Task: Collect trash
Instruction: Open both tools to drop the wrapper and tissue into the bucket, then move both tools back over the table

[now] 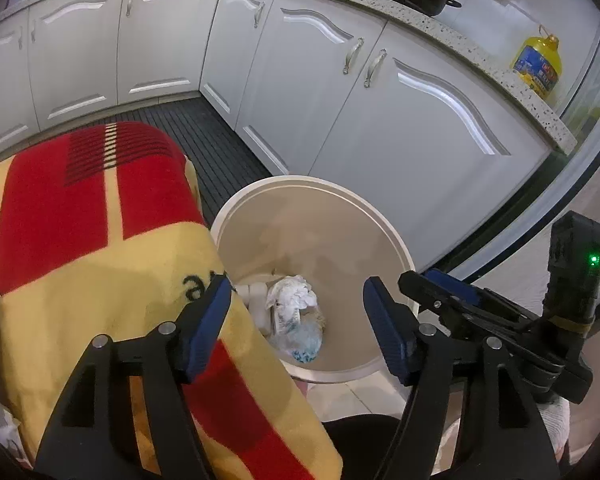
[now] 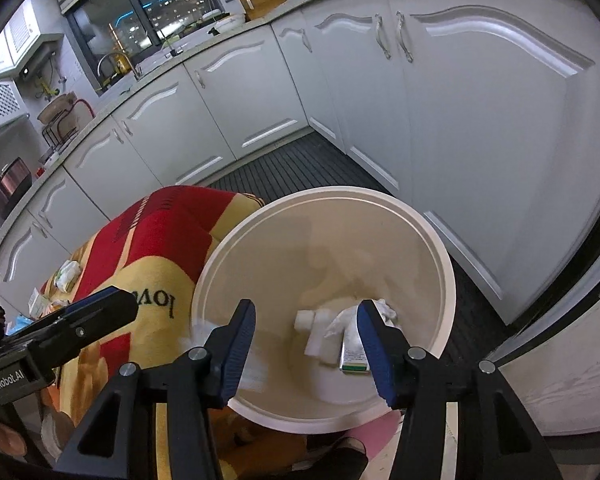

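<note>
Left hand-held gripper (image 1: pixel 296 332): jaws parted to a middling width, nothing between the blue pads, poised above the mouth of the white waste bin (image 1: pixel 380 224). Right hand-held gripper (image 2: pixel 306 354): likewise half spread and empty, hanging over the same bin from the other side.

Down in the bin: a crumpled white tissue (image 1: pixel 296 294), a clear plastic wrapper with blue print (image 1: pixel 304 340), chunky white foam pieces (image 2: pixel 314 330), and a small carton with a green edge (image 2: pixel 354 356). All resting on the bottom, clear of both sets of pads.

Beside the bin, touching its rim on the left: a tabletop draped in a red and yellow blanket (image 1: pixel 100 264). At the far left edge of that blanket, more litter waiting: a folded white-green packet (image 2: pixel 68 276) and other scraps of packaging, too small to name.

Judgement: several pieces already binned, both grippers free, a handful of wrappers on the blanket yet to fetch. Task partway through, probably past the middle.

Beyond: white kitchen cabinets (image 1: pixel 340 128), dark slatted floor mat (image 1: pixel 220 136).
</note>
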Action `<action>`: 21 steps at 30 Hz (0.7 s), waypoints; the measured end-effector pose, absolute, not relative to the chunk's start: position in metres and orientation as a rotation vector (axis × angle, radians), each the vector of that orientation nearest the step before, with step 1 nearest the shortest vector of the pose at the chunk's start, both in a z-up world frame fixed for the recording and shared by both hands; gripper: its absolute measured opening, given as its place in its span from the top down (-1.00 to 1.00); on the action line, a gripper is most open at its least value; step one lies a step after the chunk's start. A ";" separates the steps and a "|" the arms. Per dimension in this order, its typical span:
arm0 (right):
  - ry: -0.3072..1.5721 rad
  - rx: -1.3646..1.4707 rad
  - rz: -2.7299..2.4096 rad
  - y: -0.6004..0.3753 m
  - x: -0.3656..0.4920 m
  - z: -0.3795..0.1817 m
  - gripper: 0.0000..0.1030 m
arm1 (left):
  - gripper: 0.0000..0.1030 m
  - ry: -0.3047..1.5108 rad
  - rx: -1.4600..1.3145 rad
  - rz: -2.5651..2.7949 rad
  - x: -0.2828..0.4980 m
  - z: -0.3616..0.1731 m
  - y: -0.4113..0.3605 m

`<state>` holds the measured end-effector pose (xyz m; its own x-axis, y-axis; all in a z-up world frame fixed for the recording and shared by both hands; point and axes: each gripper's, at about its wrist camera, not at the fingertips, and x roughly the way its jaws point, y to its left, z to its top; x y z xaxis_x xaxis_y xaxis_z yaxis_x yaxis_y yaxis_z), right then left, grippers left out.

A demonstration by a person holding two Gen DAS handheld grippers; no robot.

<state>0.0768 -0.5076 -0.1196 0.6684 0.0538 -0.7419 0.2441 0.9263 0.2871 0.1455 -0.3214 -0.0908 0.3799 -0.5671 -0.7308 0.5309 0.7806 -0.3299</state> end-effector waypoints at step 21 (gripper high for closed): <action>0.843 0.349 -0.070 -0.481 0.068 -0.112 -0.02 | -0.32 0.886 -0.030 -0.649 0.118 -0.068 -0.287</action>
